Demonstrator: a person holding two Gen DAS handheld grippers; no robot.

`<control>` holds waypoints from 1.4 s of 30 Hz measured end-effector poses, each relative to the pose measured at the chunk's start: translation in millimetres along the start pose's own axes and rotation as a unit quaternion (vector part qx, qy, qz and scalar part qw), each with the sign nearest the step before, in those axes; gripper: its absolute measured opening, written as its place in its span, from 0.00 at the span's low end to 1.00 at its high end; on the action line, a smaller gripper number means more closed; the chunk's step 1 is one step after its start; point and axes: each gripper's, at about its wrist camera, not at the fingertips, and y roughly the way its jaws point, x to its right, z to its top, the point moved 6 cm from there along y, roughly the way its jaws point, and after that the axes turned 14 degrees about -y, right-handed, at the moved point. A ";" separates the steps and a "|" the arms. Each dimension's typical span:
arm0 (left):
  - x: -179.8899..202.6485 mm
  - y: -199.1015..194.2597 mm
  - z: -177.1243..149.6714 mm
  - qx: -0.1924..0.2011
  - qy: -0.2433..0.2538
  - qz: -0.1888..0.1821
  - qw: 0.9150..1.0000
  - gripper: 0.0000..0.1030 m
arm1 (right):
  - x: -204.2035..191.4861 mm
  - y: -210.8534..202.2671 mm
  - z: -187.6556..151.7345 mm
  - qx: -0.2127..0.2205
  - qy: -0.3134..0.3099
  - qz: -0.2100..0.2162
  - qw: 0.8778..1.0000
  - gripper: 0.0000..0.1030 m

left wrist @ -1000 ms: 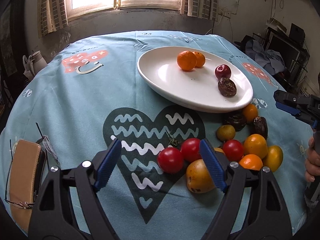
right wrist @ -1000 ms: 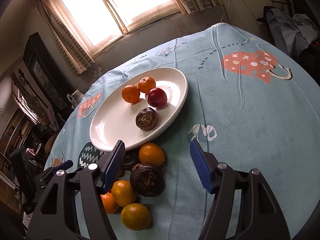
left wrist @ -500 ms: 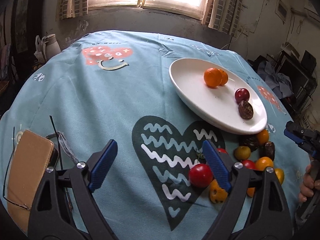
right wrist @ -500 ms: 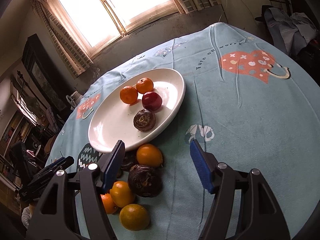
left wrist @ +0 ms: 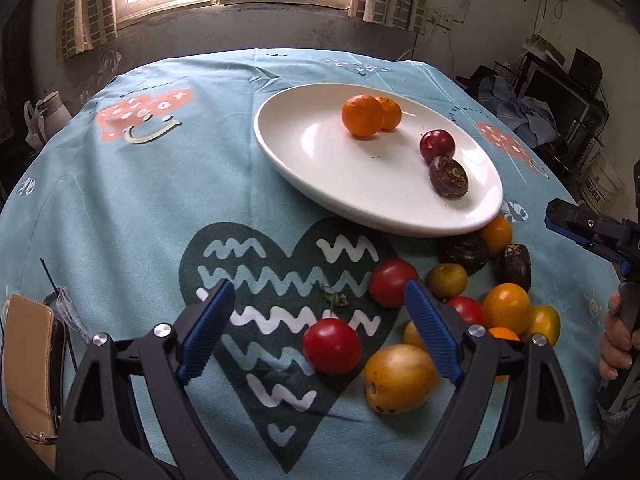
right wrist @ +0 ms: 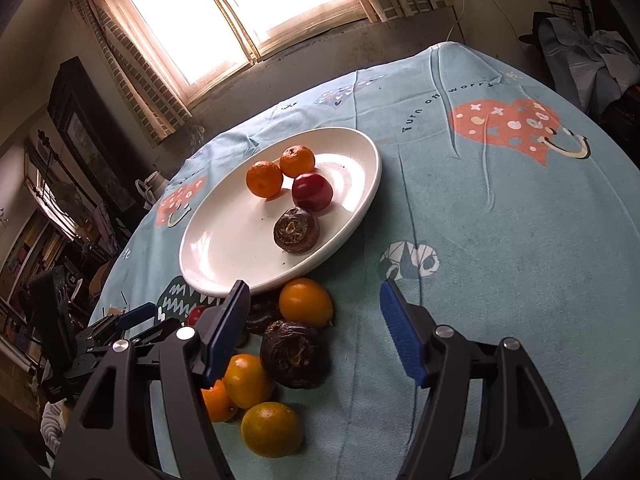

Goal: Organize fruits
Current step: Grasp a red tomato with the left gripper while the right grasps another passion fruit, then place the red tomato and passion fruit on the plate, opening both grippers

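left wrist view: the left claw (left wrist: 316, 330) gapes wide at lower centre, a red fruit (left wrist: 331, 345) between its fingers; the plate (left wrist: 304, 160) holds 4 fruits upper right. right wrist view: the right claw (right wrist: 316, 330) stands open, empty, over a dark fruit (right wrist: 295, 354) at lower centre.

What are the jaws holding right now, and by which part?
Nothing. The left gripper is open, its jaws wide around a red tomato on the tablecloth without touching it. The right gripper is open above the dark fruit.
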 end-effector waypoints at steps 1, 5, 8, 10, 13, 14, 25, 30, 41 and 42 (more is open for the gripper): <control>8.7 2.4 -1.3 -0.003 0.017 -0.003 1.000 0.85 | -1.5 1.6 -0.8 -0.004 -0.003 0.004 1.000 0.66; 34.2 16.5 -7.1 -0.012 0.080 0.005 0.997 0.77 | -3.1 6.0 -3.0 -0.017 -0.005 0.004 1.000 0.66; 39.3 24.7 -5.6 -0.014 0.093 0.001 0.996 0.57 | -0.3 6.0 -3.6 -0.017 0.003 0.006 1.000 0.66; 36.7 30.9 -4.5 -0.033 0.083 -0.013 0.996 0.41 | -0.9 5.5 -3.6 -0.016 0.003 0.007 1.000 0.66; 36.5 33.0 -8.0 -0.047 0.073 -0.040 0.995 0.30 | -3.6 6.3 -4.4 -0.020 0.001 0.012 1.000 0.66; 37.0 31.6 -9.5 -0.048 0.072 -0.047 0.995 0.30 | -4.8 6.6 -5.0 -0.021 -0.001 0.015 1.000 0.66; -1.0 12.2 -1.2 -0.014 0.007 -0.020 1.000 0.30 | -23.4 28.3 -27.9 -0.097 -0.023 0.062 0.993 0.60; 2.6 13.2 -3.7 -0.015 0.016 -0.017 1.000 0.30 | -23.8 28.2 -29.0 -0.091 -0.018 0.075 0.993 0.42; 20.5 -8.2 28.9 0.013 -0.005 -0.062 0.998 0.30 | -26.5 -0.7 12.2 -0.011 -0.015 0.085 0.996 0.42; 24.6 -6.0 36.2 0.014 -0.004 -0.060 0.998 0.30 | -26.9 0.5 21.4 -0.010 -0.017 0.082 0.996 0.42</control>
